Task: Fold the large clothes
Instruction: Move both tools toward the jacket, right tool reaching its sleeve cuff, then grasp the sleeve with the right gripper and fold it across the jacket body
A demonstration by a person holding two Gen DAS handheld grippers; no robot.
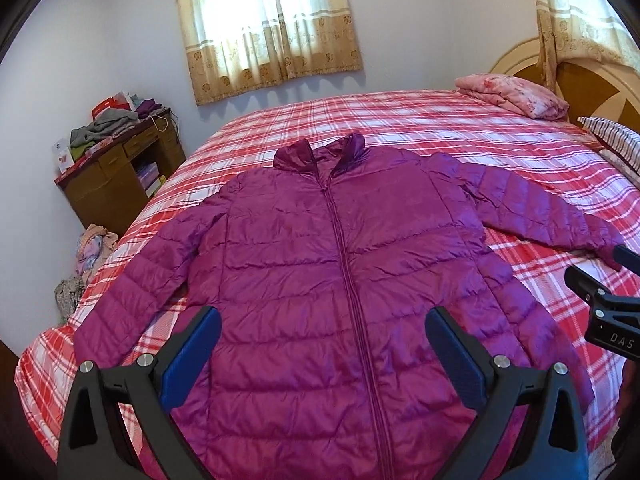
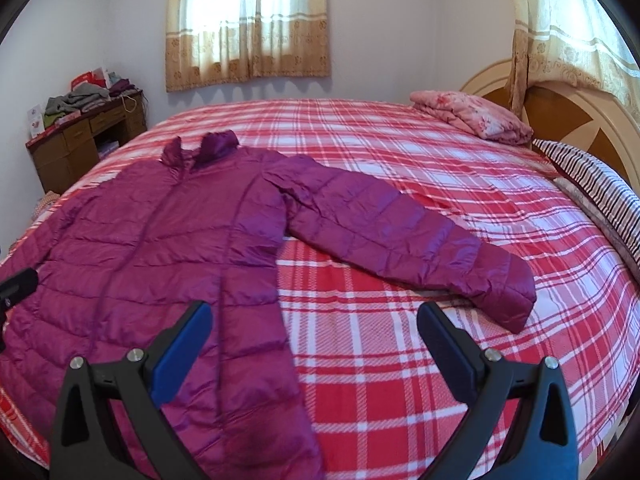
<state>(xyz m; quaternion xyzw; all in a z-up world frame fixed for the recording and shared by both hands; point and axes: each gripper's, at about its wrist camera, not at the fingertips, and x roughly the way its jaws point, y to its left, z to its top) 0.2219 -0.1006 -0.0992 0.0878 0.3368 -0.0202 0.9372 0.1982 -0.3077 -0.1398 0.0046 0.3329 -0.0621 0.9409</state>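
Bed [image 1: 420,128]: red-and-white plaid cover.
Jacket [image 1: 320,272]: purple, zipped, flat near the foot edge, sleeves spread.
Folded pink blanket [image 1: 516,94]: head-end far corner.
Striped pillow [image 2: 592,184]: against the headboard edge.

Jacket [image 1: 340,280] hem runs off the bottom edge; desk [image 1: 116,176] clutter is too small to identify.

A home bedroom is showing here: a wide bed [image 2: 400,160] is wearing a red-and-white plaid sheet, with a curved wooden headboard [image 2: 580,120], a striped pillow [image 2: 592,176] and a folded pink floral blanket [image 2: 472,118]. Patterned beige curtains [image 2: 248,28] are covering the window, and a wooden table [image 1: 116,176] is carrying piled clothes.
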